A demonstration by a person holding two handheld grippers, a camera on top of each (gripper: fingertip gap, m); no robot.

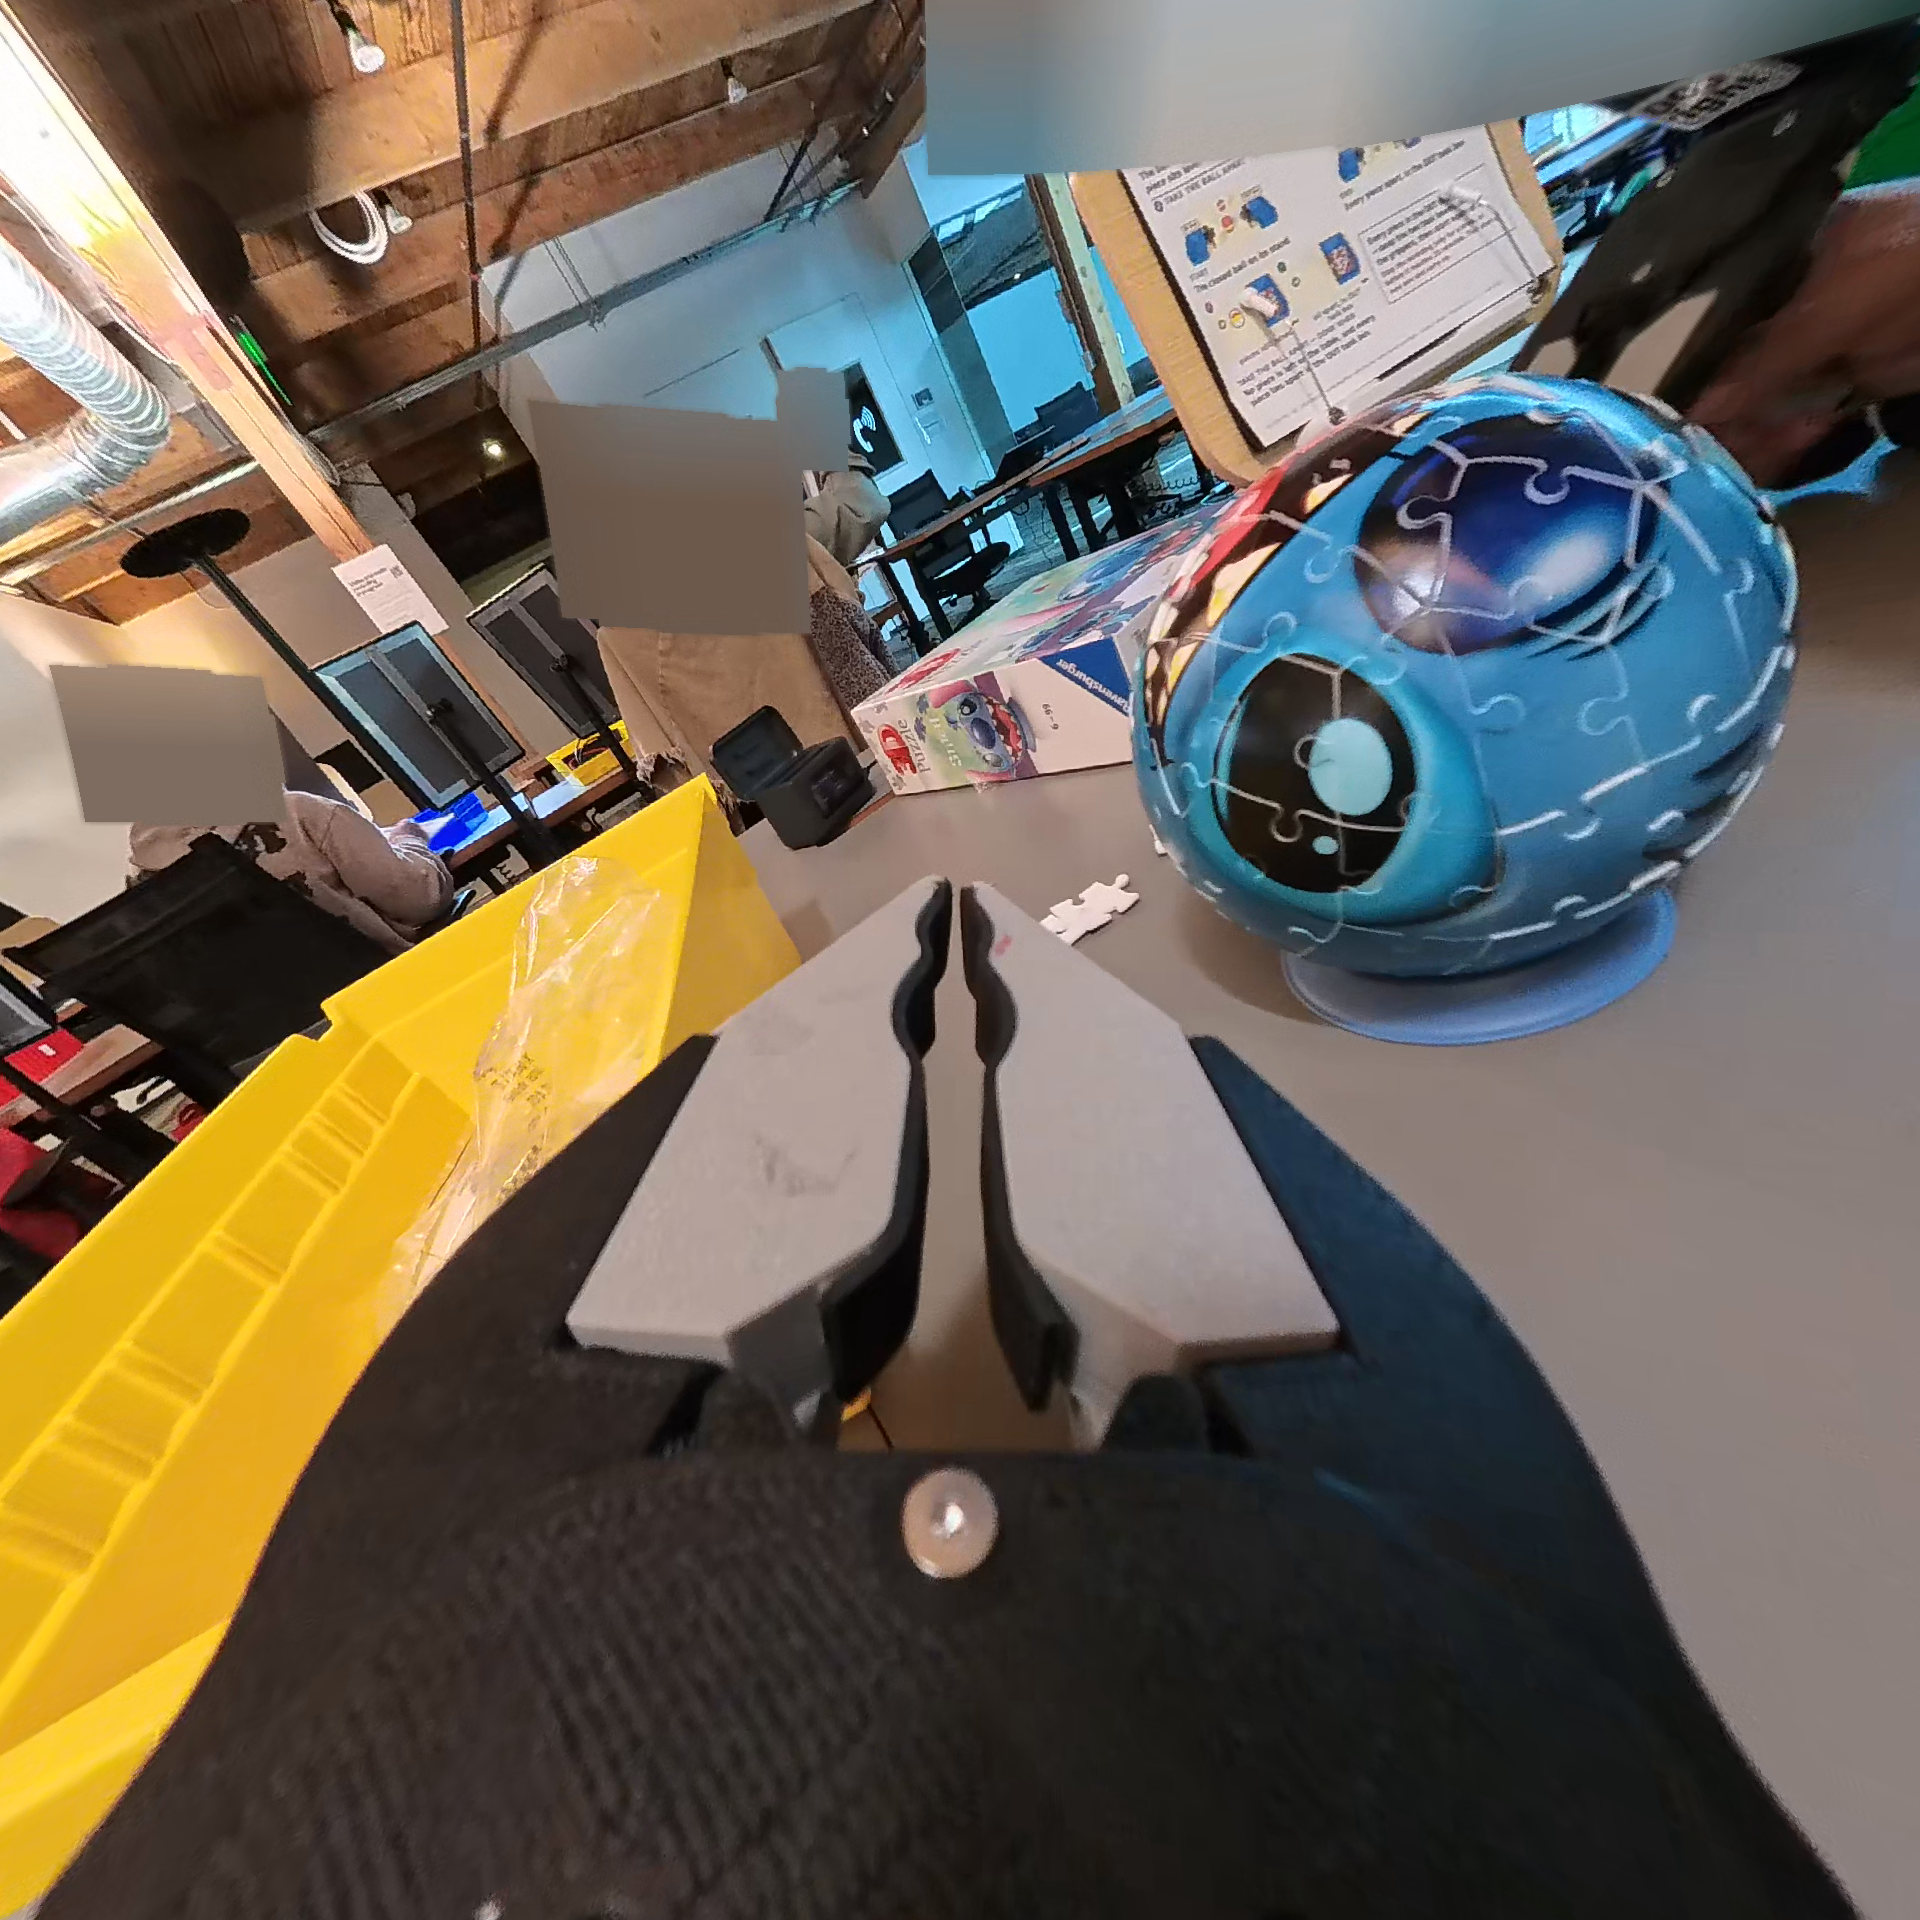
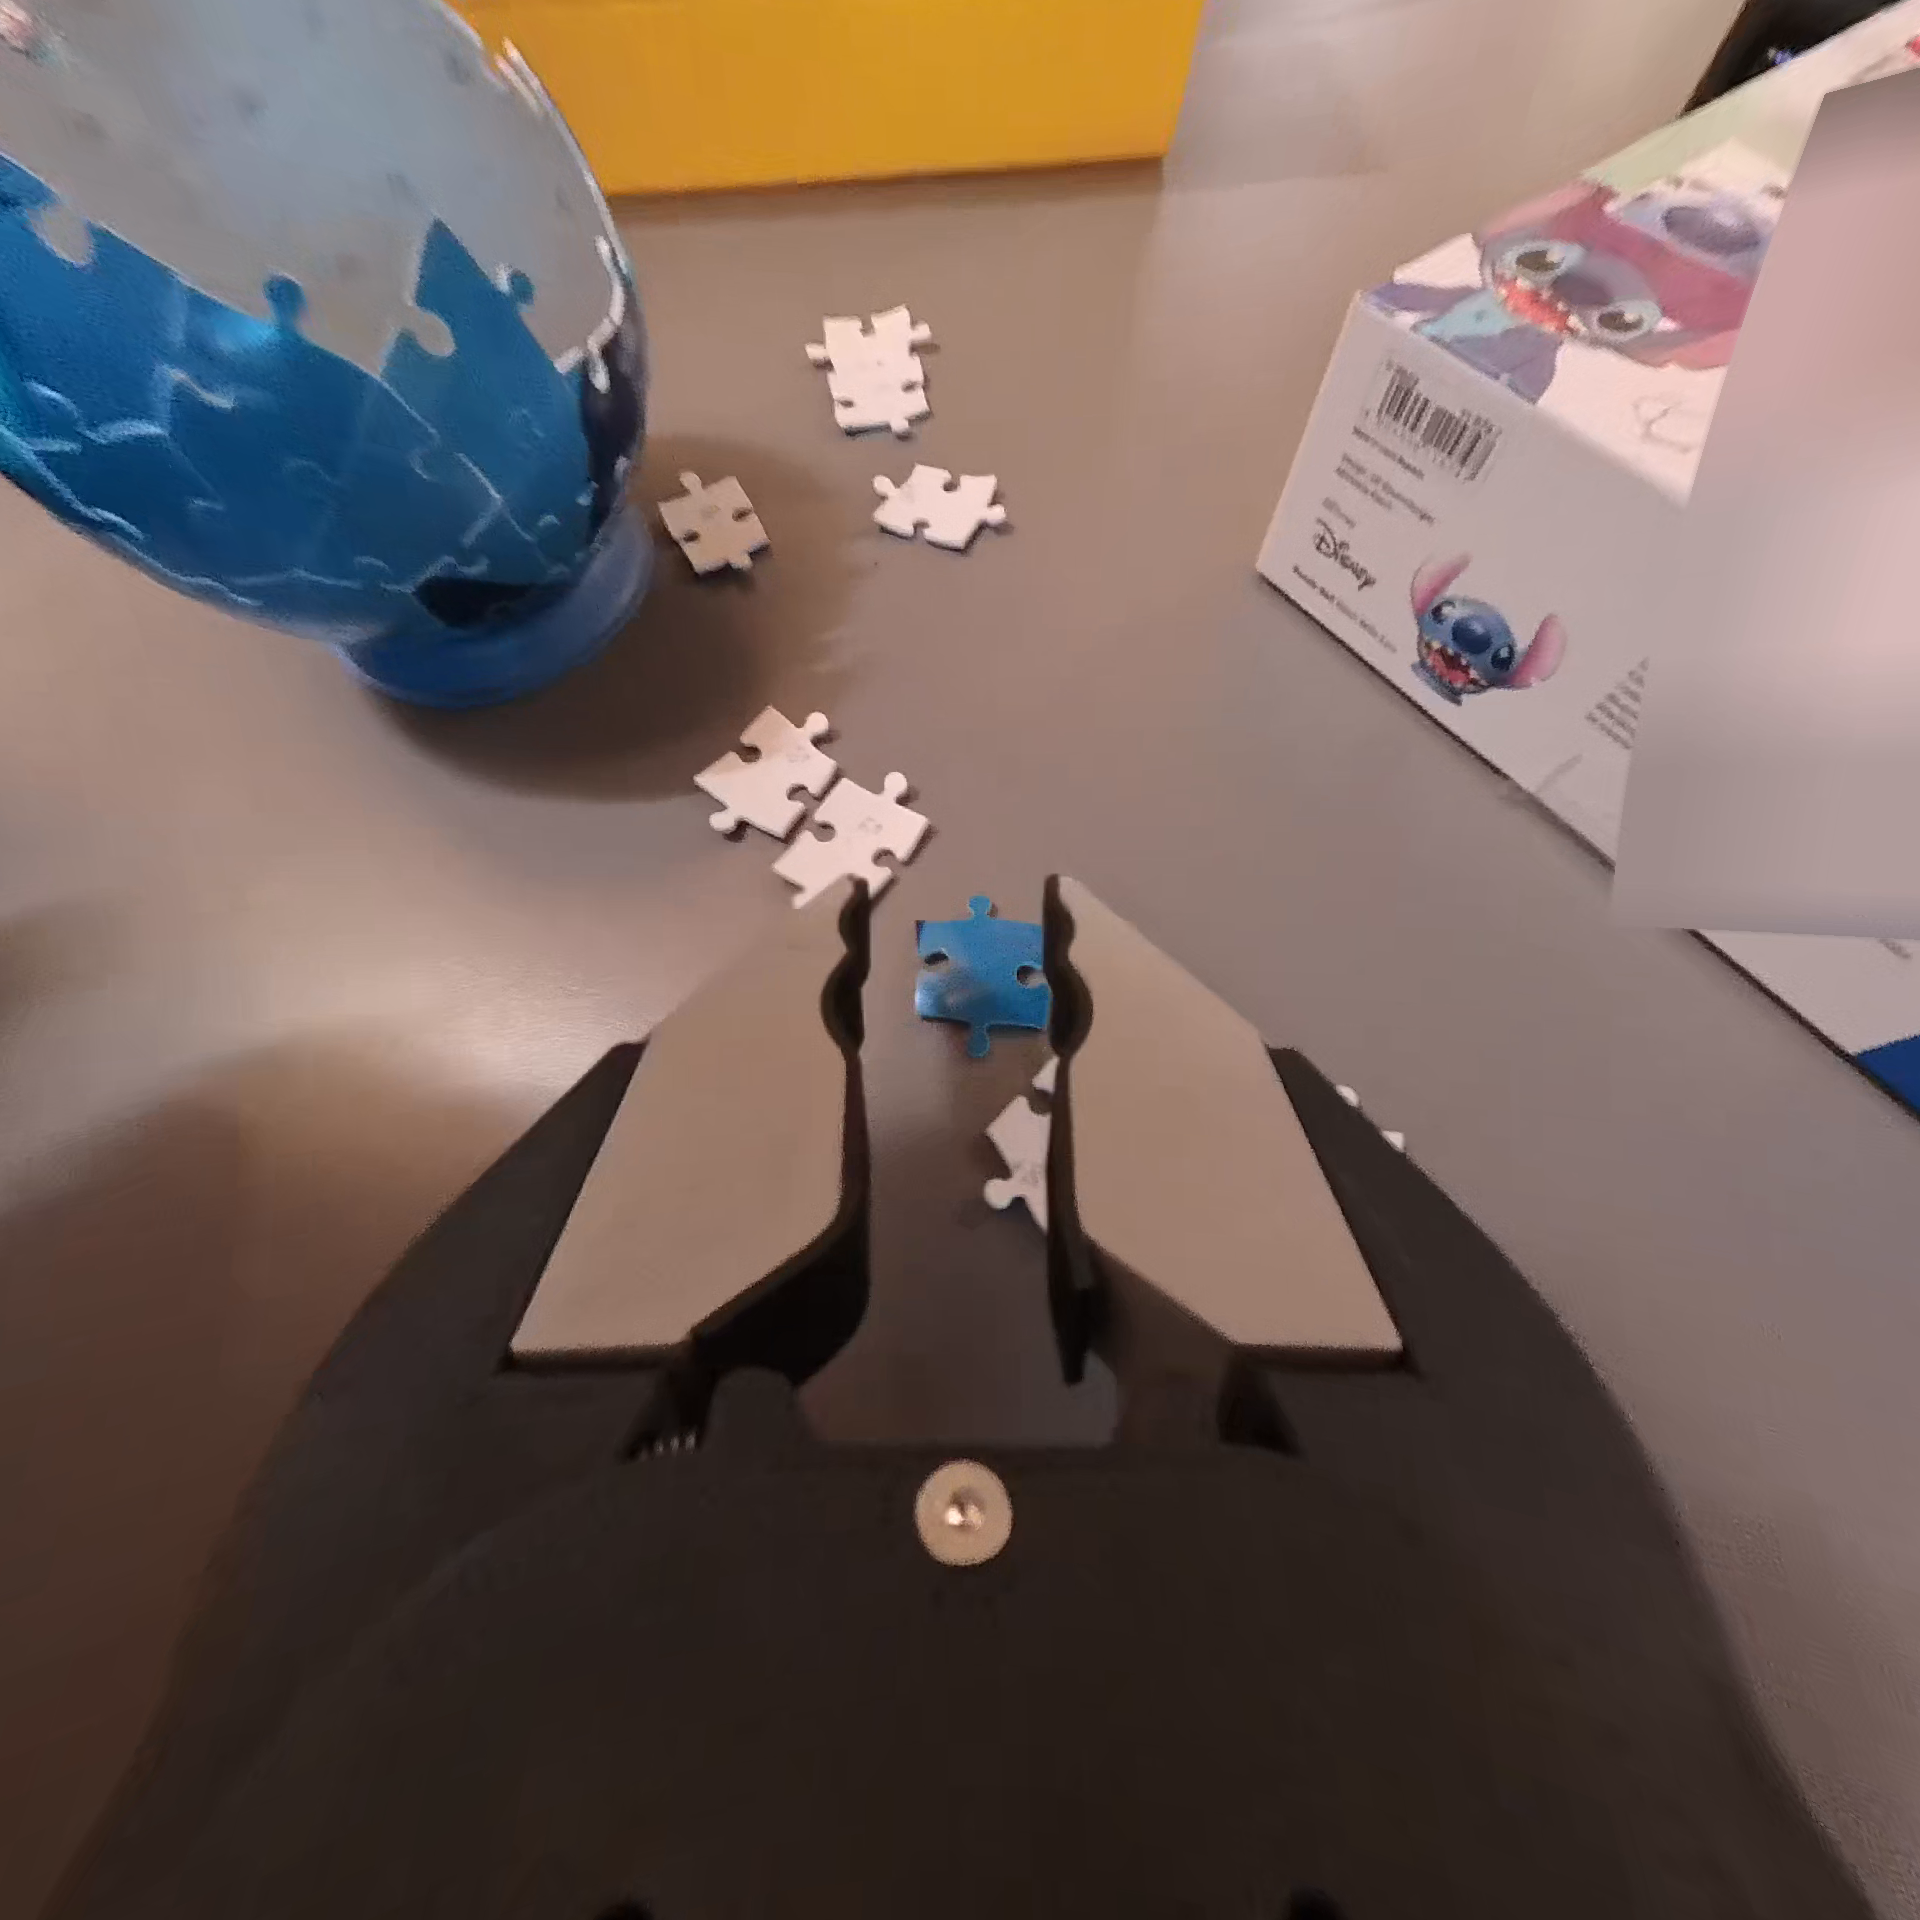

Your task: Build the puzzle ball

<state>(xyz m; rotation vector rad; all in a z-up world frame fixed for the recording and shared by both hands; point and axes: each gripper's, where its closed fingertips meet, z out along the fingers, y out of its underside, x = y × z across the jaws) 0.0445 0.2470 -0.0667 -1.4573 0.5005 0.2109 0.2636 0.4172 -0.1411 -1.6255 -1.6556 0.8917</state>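
Bright indoor light; wide-angle bending at the edges, motion blur, soft shadow beside the puzzle ball (image 2: pixel 291 416).

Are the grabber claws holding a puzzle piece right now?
No, neither holds anything. The left gripper is nearly shut with nothing between its fingers. The right gripper is open above a blue puzzle piece lying on the table.
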